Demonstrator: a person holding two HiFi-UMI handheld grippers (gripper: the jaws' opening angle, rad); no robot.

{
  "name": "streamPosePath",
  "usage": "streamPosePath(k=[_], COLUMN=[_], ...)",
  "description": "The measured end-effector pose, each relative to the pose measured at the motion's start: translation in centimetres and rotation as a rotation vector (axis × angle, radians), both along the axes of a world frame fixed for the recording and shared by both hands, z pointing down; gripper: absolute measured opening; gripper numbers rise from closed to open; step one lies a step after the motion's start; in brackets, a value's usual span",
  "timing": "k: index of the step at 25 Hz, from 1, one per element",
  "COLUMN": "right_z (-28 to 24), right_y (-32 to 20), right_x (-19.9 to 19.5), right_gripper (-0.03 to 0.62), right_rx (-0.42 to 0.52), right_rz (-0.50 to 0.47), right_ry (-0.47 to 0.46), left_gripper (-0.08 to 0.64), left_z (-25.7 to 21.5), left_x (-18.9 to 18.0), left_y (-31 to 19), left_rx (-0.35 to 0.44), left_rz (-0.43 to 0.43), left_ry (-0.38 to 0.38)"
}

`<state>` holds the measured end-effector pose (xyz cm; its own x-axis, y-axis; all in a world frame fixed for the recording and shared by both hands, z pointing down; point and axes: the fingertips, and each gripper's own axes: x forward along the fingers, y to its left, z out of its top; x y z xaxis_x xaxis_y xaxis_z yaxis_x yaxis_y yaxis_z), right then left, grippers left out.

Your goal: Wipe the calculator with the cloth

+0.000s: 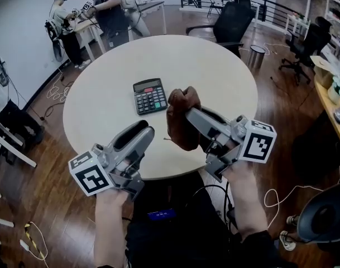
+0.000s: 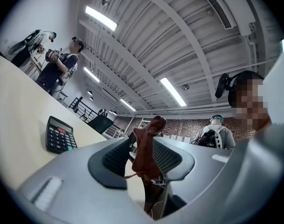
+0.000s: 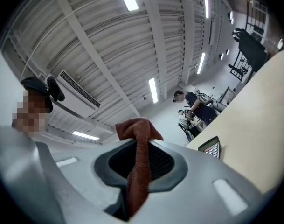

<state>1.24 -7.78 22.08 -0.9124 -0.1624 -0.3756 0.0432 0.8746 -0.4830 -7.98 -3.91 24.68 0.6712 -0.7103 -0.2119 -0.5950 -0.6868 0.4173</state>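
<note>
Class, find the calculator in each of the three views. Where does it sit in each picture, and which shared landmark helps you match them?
Head view: the calculator lies on the table, just left of centre.
Left gripper view: at the left, below mid-height.
Right gripper view: small, right of centre, lower half.
Shared landmark: the brown cloth, visible in all three.

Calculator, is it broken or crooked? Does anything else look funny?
Nothing looks broken or spilled. The calculator lies flat on the table, turned just slightly crooked. The only odd bit is that the cloth hangs scrunched up in the right gripper, beside the calculator and not touching it.
</note>
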Motion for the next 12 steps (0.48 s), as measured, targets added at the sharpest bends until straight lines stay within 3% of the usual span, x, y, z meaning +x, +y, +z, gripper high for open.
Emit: streamPosePath(k=[3,12], right_z=[0.5,-0.8], right_y=[0.0,1.4], right_x=[-0.1,-0.5], right_gripper=[0.049,0.049], right_rx=[-0.017,0.059], right_rz=[-0.006,-0.032], right_ry=[0.006,0.009], left_gripper=[0.144,0.144], left_z=[0.2,0.2], left_x=[0.7,1.6], left_y=[-0.2,-0.1], left_rx=[-0.010,-0.032], left_rz=[0.018,0.059], left_ry=[0.006,0.043])
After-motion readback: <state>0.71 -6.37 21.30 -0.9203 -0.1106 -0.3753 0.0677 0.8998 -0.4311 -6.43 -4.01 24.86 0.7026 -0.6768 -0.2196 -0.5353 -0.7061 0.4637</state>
